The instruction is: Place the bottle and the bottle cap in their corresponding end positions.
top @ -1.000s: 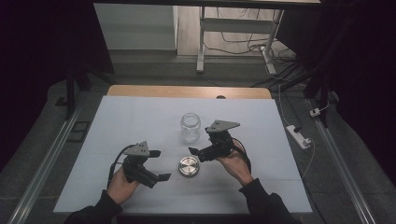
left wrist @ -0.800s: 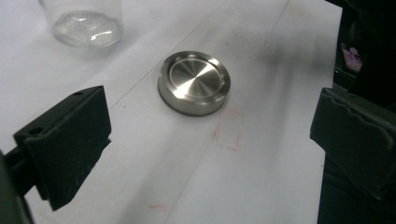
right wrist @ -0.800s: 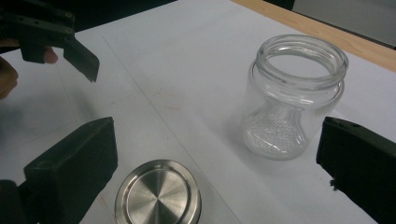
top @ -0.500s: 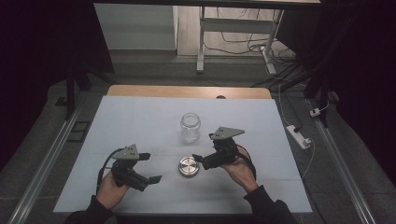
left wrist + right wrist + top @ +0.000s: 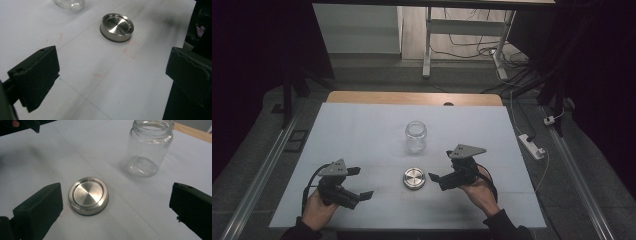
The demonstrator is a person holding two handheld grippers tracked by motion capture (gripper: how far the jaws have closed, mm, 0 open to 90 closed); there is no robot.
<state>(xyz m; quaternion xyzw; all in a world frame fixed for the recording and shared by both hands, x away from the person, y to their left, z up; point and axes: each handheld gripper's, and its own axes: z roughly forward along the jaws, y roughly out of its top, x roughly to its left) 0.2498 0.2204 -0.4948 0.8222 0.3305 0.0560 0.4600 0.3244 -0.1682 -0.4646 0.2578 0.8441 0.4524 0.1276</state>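
Now both claws (spread wide) flank the metal lid.

No text, label, brand or number can be read anywhere. The metal lid and the glass jar carry no print. A small sticker on the dark object at the right edge of the left gripper view is too blurred to read.

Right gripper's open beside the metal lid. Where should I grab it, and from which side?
Grip the metal lid across its short outer side wall, coming down from above with the right gripper. It lies flat on the table, so only the round rim offers opposing faces.
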